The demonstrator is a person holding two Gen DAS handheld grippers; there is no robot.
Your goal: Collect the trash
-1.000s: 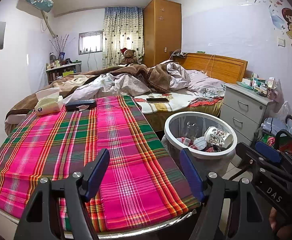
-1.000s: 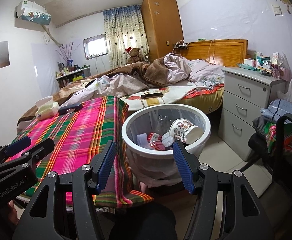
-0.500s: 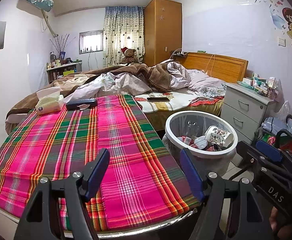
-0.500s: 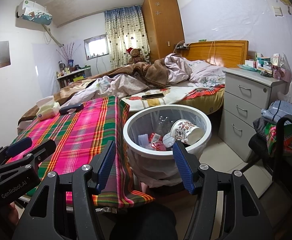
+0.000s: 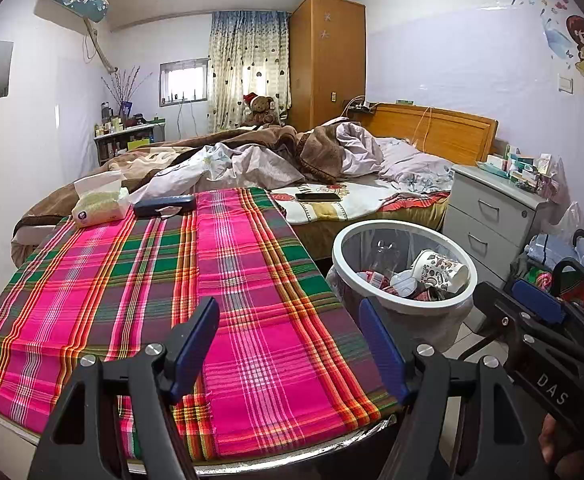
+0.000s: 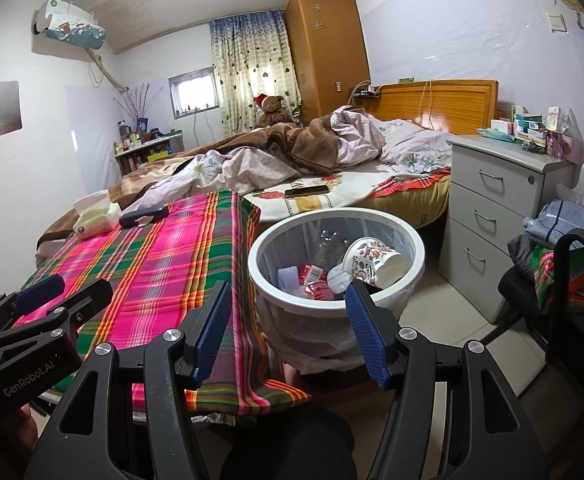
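Observation:
A white round trash bin [image 5: 402, 307] [image 6: 334, 304] with a clear liner stands on the floor beside the plaid-covered table [image 5: 140, 280] [image 6: 152, 256]. In it lie a patterned paper cup [image 5: 438, 270] [image 6: 374, 262], red wrappers [image 6: 312, 276] and a clear bottle [image 6: 328, 244]. My left gripper [image 5: 288, 340] is open and empty above the table's near edge. My right gripper [image 6: 288, 324] is open and empty, just in front of the bin's near rim.
A tissue pack [image 5: 98, 204] and a dark case [image 5: 164, 205] lie at the table's far end. Behind is an unmade bed [image 5: 292, 160] with a phone [image 5: 318, 197]. A grey drawer unit [image 6: 496, 216] and a chair with clothes [image 6: 564, 264] stand right.
Both grippers stay open and nearly still. The right wrist view has drifted slightly back from the bin.

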